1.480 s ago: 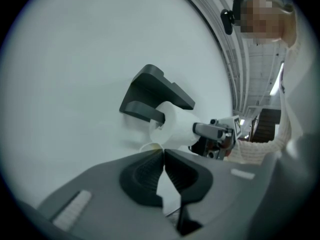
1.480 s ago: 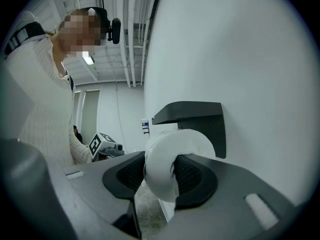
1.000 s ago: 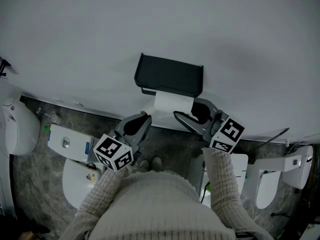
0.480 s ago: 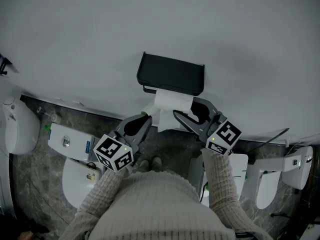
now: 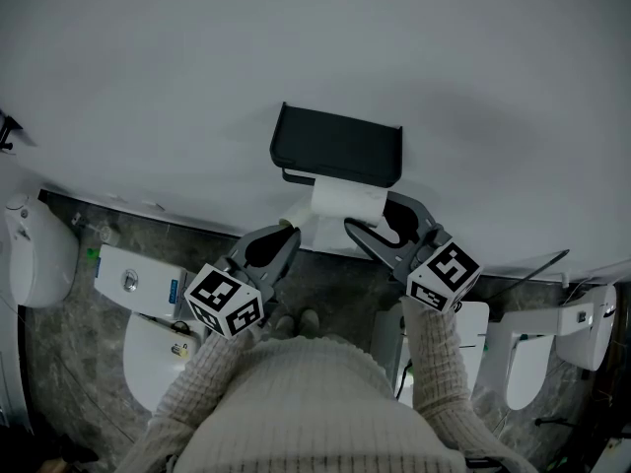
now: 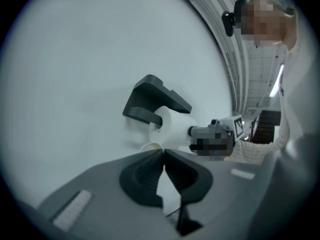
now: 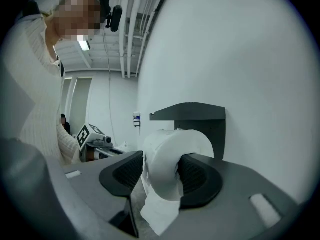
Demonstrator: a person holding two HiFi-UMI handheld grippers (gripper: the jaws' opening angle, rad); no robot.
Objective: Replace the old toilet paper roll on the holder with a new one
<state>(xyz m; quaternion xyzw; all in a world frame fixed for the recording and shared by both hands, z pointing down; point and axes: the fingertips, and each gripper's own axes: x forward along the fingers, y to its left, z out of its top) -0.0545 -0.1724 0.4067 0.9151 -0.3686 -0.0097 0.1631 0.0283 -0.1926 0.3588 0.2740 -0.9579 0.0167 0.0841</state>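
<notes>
A black holder [image 5: 335, 146] with a shelf on top is fixed to the pale wall. Under it sits the white toilet paper roll [image 5: 345, 197], seen side-on in the left gripper view [image 6: 172, 129]. My right gripper [image 5: 368, 210] has the roll [image 7: 170, 154] between its jaws, which are opening; both pads touch it and the right one dents it. The holder [image 7: 195, 114] stands just behind. My left gripper [image 5: 288, 231] is shut at the tips [image 6: 164, 151] on the roll's loose paper tail [image 5: 314, 230], left of and below the roll.
Below the wall is a dark stone floor with a white toilet [image 5: 39, 254] at the left, a white cistern [image 5: 138, 282] beside it, and another toilet [image 5: 532, 358] at the right. The person's cream sleeves fill the lower middle.
The right gripper has turned a little and its jaws have widened around the roll, which sits slightly further right under the holder. The hanging tail looks shorter. The left gripper has kept still.
</notes>
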